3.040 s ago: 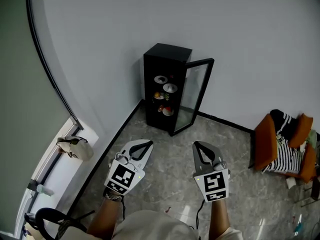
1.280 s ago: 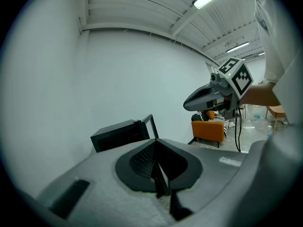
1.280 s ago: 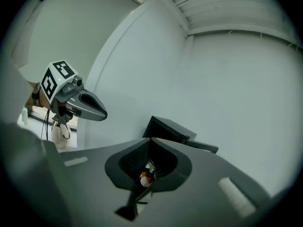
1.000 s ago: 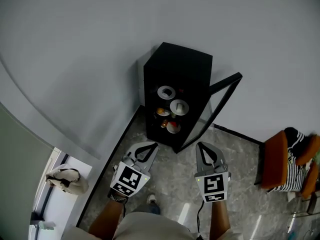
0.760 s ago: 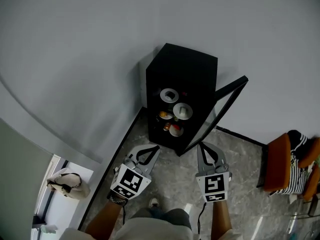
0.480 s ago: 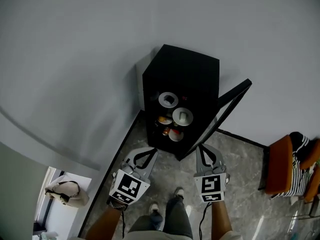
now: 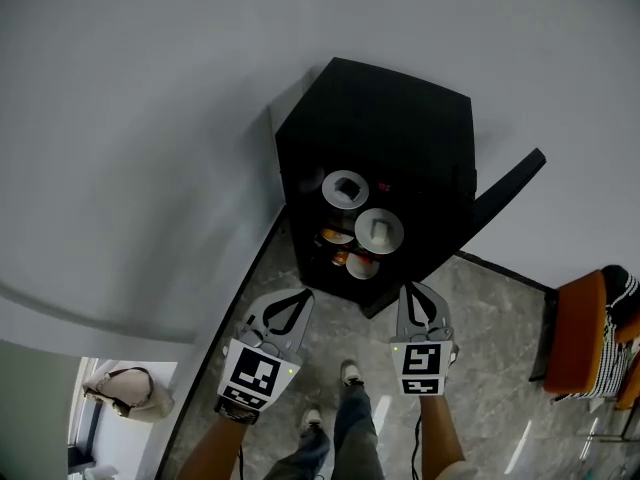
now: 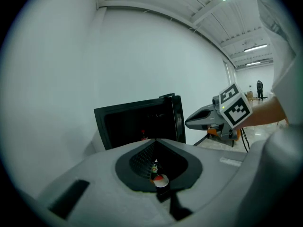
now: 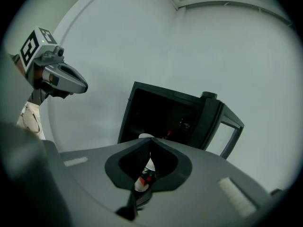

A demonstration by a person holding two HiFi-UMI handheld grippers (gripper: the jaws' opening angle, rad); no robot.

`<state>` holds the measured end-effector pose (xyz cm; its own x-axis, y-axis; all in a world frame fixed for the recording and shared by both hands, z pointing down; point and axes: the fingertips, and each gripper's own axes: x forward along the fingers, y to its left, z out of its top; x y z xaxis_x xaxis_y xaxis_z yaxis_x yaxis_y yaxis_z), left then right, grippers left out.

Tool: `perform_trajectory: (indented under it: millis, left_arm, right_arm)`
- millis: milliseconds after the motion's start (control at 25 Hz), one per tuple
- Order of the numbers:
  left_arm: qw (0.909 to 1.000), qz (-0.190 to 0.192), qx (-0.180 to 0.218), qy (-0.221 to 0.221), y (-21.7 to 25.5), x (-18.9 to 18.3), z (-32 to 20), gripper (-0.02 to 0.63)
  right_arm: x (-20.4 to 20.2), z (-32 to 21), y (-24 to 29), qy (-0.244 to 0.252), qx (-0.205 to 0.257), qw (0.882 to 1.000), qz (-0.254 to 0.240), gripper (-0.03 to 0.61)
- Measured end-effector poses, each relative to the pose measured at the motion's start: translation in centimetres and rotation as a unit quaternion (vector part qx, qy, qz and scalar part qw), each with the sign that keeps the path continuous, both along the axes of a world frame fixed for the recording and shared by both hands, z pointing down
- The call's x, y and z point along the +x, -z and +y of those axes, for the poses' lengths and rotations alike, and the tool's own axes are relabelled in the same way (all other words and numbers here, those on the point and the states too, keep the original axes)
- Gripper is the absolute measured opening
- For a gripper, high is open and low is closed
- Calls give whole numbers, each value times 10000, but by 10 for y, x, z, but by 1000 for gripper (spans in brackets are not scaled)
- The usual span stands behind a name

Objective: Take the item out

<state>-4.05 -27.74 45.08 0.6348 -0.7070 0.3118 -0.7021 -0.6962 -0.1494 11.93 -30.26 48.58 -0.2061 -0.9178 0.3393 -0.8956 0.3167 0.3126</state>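
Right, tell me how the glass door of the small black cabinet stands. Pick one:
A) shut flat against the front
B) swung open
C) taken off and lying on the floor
B: the glass door stands swung out to the right of the small black cabinet, so its inside is open to view.

Glossy grey marbled stone floor (image 7: 480, 368), butting up against a plain white wall. Parked on it in the corner: tall black cabinet (image 7: 400, 118), door swung wide open. On its shelves, round white dish (image 7: 346, 187) up top, second round white dish (image 7: 379, 230) one level down, then orange and red bits, too small to tell. Orange chair (image 7: 580, 333) at the far right, also on the floor.
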Motion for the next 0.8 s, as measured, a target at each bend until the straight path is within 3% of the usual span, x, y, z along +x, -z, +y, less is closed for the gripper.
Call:
perform_trajectory:
  millis: [400, 800]
  left_arm:
    - [9984, 223, -482, 176, -59, 4, -43, 5]
    - [9978, 244, -482, 377, -105, 0, -79, 5]
  right_arm:
    - [-27, -62, -70, 461, -203, 9987, 16, 53]
    - [-36, -116, -143, 462, -712, 9960, 283, 87]
